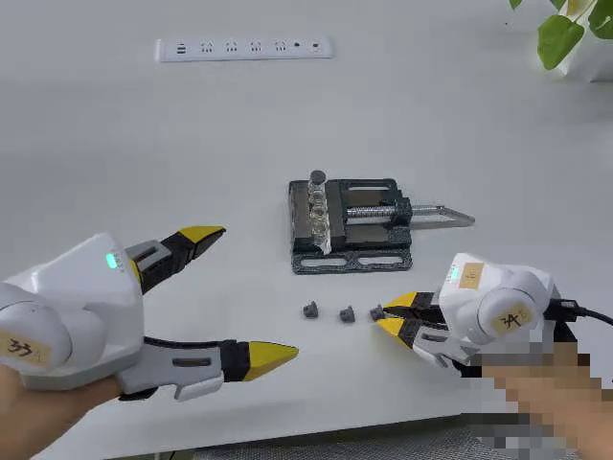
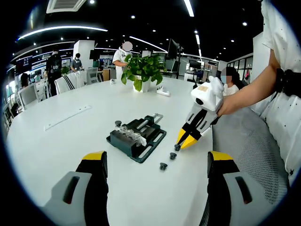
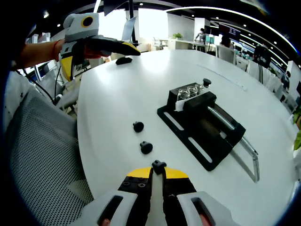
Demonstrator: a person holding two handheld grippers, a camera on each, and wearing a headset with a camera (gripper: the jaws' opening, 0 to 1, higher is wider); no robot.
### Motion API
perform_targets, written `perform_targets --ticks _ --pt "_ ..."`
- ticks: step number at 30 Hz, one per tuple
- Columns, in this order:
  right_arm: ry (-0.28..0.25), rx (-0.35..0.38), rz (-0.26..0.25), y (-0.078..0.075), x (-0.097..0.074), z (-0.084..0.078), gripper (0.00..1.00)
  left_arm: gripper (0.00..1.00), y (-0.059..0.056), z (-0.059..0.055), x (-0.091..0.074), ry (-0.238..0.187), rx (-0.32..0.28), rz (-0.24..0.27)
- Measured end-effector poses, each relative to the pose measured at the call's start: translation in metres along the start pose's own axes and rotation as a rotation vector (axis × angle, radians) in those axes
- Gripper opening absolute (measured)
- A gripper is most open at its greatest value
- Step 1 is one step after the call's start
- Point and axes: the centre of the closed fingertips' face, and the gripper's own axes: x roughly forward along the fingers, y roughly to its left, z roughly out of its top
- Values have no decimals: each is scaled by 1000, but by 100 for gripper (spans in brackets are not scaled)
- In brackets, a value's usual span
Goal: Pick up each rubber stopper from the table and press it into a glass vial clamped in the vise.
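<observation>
A black vise at the table's centre clamps a row of glass vials; the far one carries a dark stopper. Two grey rubber stoppers lie loose in front of the vise. My right gripper is shut on a third stopper right at the table surface, beside those two. My left gripper hovers wide open and empty at the lower left, well away from the vise.
A white power strip lies at the far side and a potted plant stands at the far right corner. The table's near edge runs just below both grippers. People and chairs fill the room beyond.
</observation>
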Motion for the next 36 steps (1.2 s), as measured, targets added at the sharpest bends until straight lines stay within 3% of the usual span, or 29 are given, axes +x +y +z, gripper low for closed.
perform_targets --ticks 28,36 --pt "20 -2 5 -2 -1 1 0 85 -2 2 3 -9 -1 -8" --pt "-2 32 -1 -4 -7 5 0 85 -7 5 7 -13 5 -18"
